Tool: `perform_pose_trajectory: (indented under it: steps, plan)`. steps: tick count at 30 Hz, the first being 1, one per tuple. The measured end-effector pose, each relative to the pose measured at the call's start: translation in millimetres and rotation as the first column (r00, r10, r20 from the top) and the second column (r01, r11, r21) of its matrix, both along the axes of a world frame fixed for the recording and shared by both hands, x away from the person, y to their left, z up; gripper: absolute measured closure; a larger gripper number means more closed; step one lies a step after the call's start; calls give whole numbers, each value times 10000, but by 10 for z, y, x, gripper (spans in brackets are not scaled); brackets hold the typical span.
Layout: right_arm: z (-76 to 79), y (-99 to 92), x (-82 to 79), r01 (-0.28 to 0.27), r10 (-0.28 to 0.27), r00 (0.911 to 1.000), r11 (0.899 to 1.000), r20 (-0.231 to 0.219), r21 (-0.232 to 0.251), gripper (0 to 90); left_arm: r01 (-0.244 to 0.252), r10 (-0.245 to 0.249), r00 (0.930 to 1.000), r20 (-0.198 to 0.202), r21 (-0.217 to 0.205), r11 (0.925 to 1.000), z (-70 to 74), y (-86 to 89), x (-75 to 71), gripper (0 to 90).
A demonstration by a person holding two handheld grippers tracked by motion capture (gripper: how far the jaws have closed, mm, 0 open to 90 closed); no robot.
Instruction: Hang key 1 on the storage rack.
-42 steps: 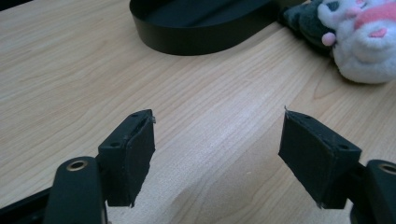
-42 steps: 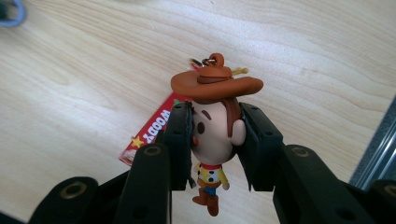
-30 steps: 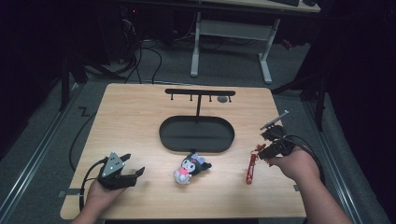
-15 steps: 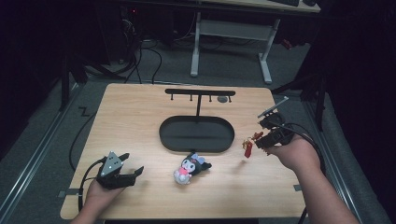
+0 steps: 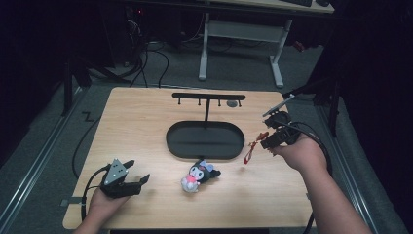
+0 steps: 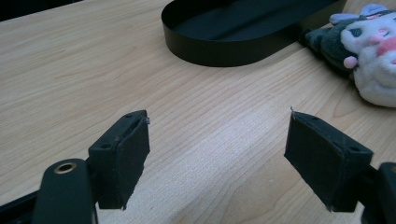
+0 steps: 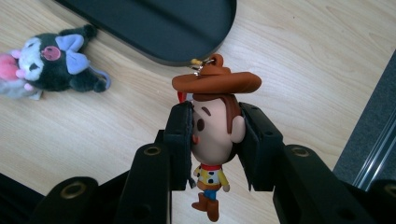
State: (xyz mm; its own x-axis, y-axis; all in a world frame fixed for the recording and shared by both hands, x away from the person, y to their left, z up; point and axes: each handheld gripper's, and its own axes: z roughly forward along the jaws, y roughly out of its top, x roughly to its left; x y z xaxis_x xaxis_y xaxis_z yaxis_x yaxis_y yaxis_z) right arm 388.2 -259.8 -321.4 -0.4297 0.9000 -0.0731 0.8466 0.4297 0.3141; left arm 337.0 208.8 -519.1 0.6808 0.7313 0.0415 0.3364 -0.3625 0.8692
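Note:
A small cowboy figure [image 7: 215,140] with a brown hat is clamped by its head between the pads of my right gripper [image 5: 271,138], which is shut on it. Its red strap [image 5: 251,150] dangles below the gripper, above the table just right of the black oval tray [image 5: 170,141]. A dark plush toy [image 5: 198,175] with a white face lies on the wood in front of the tray. At the near left my left gripper [image 5: 134,176] rests low on the table, open, with bare wood between its pads [image 6: 123,154].
A black T-shaped stand [image 5: 208,96] with small hooks rises from the tray's far side. The table's right edge and grey floor lie close beside my right hand. The plush [image 6: 369,56] and the tray wall [image 6: 219,46] lie ahead of the left gripper.
My right gripper has risen from the table with the cowboy figure, and the red strap now hangs free in the air. The left gripper has stayed where it was.

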Motion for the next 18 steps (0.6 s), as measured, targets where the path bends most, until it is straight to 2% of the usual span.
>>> perform_pose_trajectory:
  steps: [18]
  plan:
    - [94,173,327,-47,48,9999,10000,97,-71,668,42,-43,10000,-87,-93,9999,-5,43,-3,221]
